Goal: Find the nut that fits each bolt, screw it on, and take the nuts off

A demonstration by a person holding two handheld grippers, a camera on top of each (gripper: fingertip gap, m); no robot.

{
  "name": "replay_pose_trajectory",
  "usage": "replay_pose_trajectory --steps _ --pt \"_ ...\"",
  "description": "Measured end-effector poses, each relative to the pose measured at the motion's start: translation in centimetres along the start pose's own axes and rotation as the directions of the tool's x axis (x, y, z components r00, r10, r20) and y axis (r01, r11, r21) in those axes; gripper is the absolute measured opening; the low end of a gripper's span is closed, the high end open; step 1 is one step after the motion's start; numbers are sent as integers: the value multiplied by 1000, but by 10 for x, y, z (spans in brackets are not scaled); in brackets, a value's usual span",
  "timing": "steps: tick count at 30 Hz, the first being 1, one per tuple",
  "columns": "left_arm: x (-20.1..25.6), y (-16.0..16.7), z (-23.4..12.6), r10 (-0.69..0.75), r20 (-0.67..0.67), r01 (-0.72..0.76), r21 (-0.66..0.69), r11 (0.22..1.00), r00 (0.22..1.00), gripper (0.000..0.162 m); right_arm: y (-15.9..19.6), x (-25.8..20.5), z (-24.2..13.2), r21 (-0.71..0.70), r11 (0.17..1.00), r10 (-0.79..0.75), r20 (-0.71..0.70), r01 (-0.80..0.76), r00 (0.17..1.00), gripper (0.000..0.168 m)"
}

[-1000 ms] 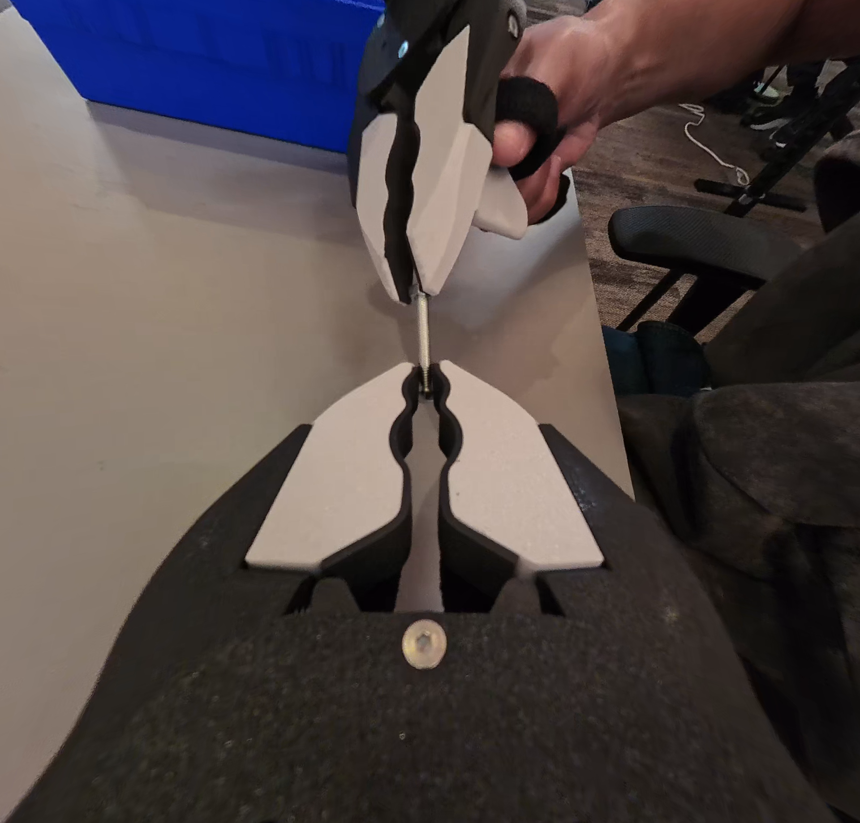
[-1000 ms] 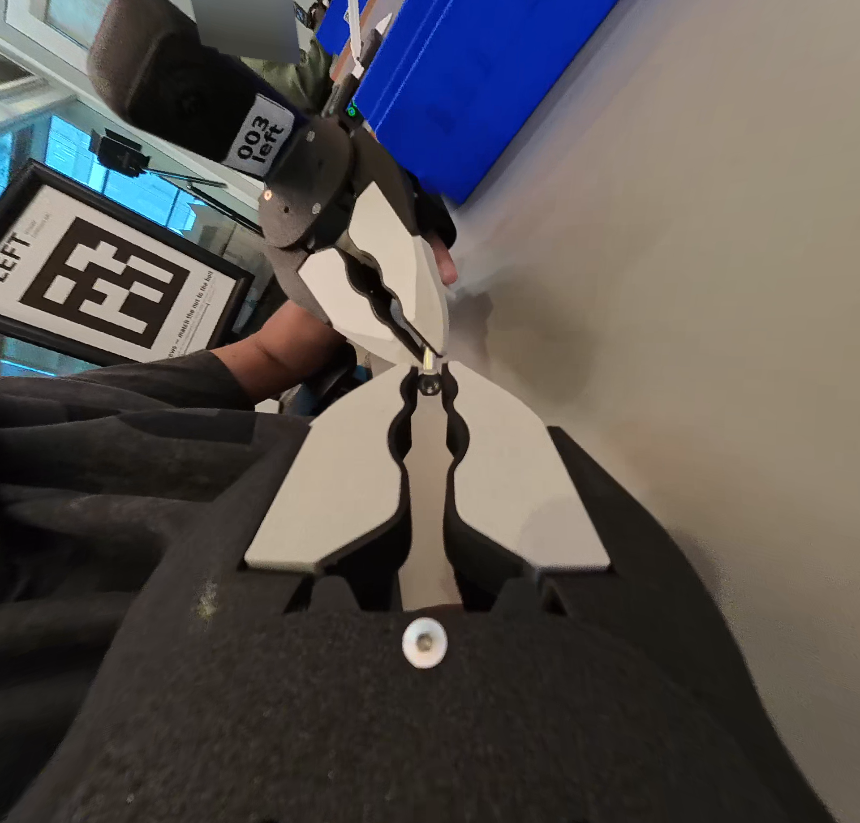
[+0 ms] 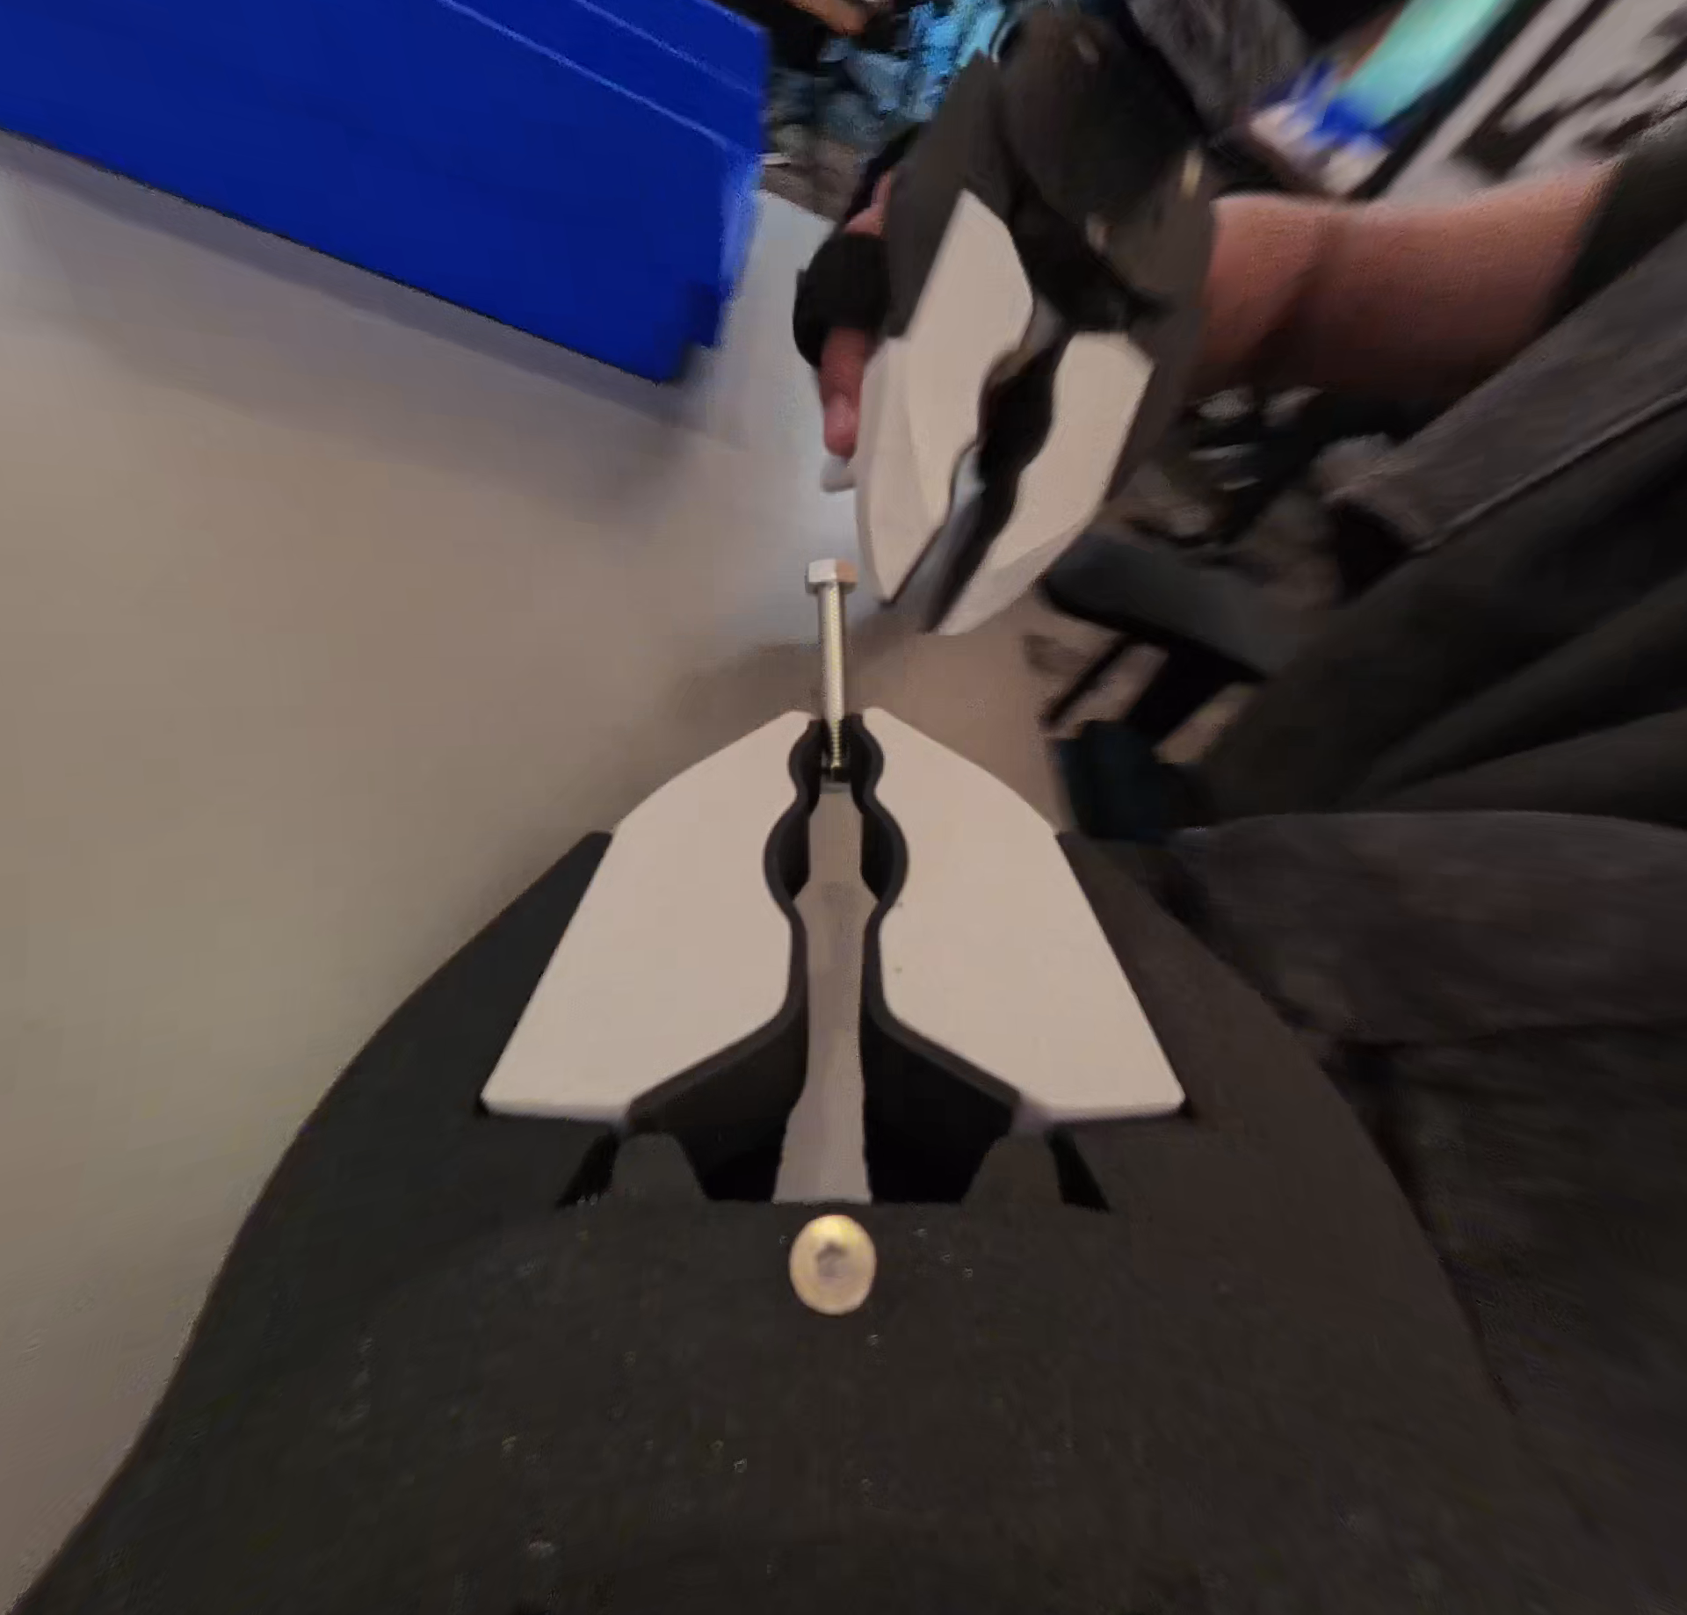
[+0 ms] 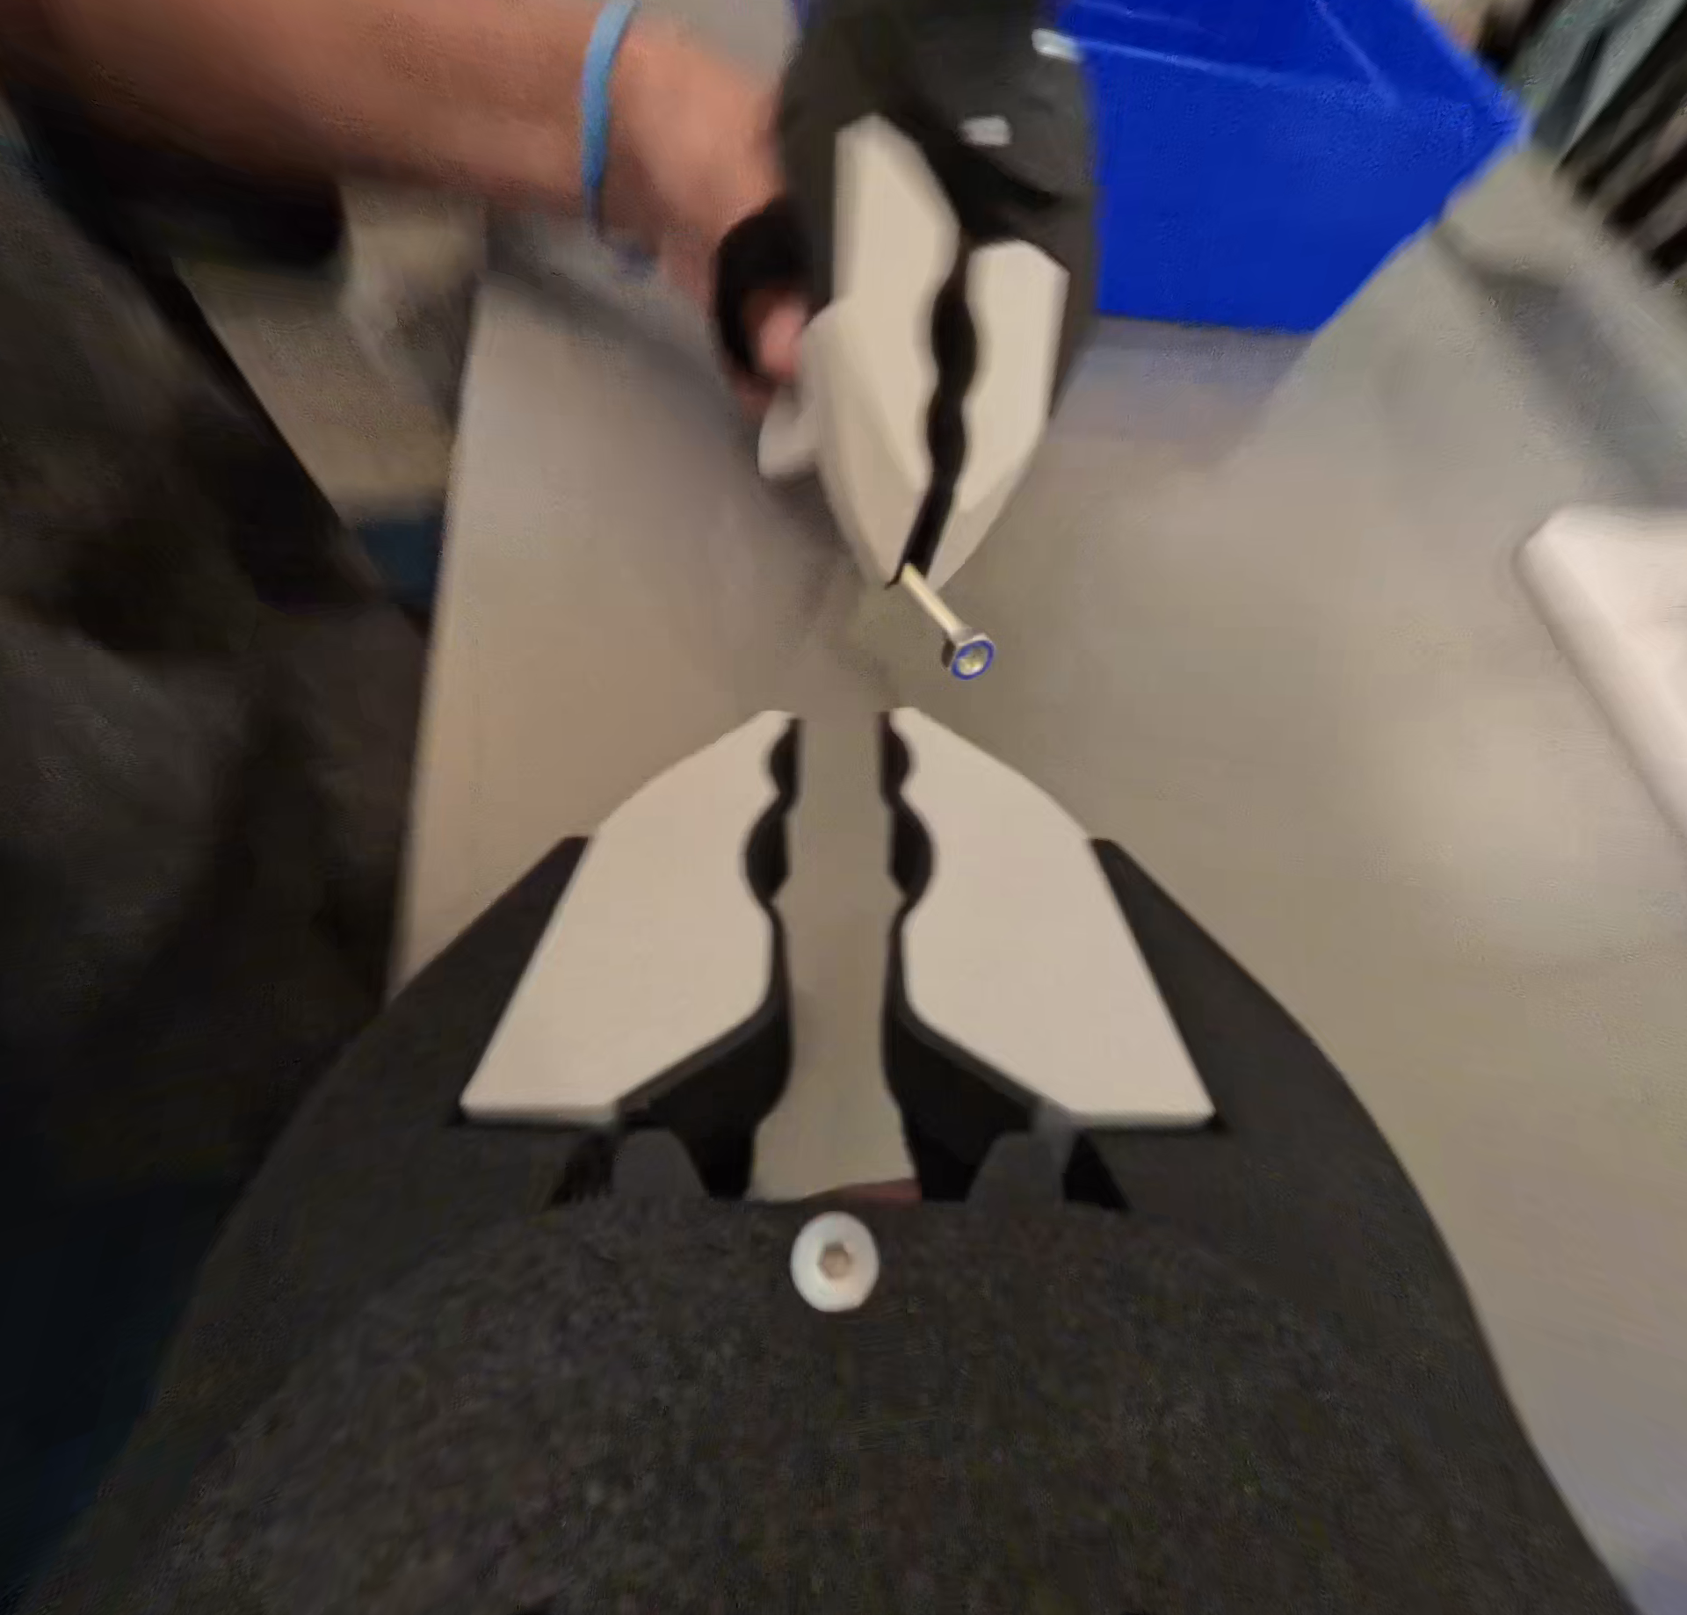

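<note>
I'm pinching the bolt by its threaded tip in my left gripper, head sticking out so my right gripper, gaping a little and empty, can regrab it.

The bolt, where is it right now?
The bolt is pinched by its threaded end in the left gripper, head pointing out over the grey table. The open right gripper is just clear of it.
</note>
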State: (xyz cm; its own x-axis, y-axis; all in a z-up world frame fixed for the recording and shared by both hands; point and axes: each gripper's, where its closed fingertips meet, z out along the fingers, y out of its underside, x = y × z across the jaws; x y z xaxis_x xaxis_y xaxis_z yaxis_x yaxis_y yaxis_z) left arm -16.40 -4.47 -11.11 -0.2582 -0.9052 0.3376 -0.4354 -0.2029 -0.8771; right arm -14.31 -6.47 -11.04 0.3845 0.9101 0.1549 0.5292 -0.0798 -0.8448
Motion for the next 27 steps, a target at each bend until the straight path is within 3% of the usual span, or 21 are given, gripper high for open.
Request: replay_pose_trajectory --steps 1,3,4,6,9,14,17,19,21,23,25,27 --pt "-6 1 0 60 75 -58 -21 998 995 5 -3 8 -1 64 973 221 45 -223 974 31" --pt "-6 -1 0 109 118 -106 -33 994 987 5 -1 21 -2 105 807 563 165 -582 810 33" --pt "-5 -4 0 124 127 -121 -28 992 984 5 0 24 -1 102 715 659 231 -692 715 33" --pt "-3 -1 2 140 133 -134 -57 989 981 5 2 24 1 74 593 751 308 -802 584 32" --pt "-2 4 6 161 132 -149 -94 984 978 5 -3 19 2 57 546 770 359 -836 528 29" --pt "-2 5 9 179 146 -163 -114 980 973 5 0 16 8 22 587 762 323 -810 561 24" --pt "-1 6 10 185 145 -168 -119 979 972 5 -1 14 10 22 606 747 326 -795 579 10" --pt "0 7 10 183 136 -167 -120 979 974 5 -3 13 10 36 644 718 316 -764 620 10" --pt "5 8 9 158 92 -147 -113 983 983 5 -3 6 9 30 736 640 296 -676 709 10" --pt "13 7 10 125 30 -122 -93 988 992 5 -4 1 6 47 877 456 234 -478 859 10" --pt "19 8 12 91 -30 -93 -89 992 995 5 -2 -4 3 27 984 170 139 -175 976 10" --pt "28 11 14 49 -109 -59 -93 994 993 5 -2 -10 0 -16 985 -169 63 170 984 10"
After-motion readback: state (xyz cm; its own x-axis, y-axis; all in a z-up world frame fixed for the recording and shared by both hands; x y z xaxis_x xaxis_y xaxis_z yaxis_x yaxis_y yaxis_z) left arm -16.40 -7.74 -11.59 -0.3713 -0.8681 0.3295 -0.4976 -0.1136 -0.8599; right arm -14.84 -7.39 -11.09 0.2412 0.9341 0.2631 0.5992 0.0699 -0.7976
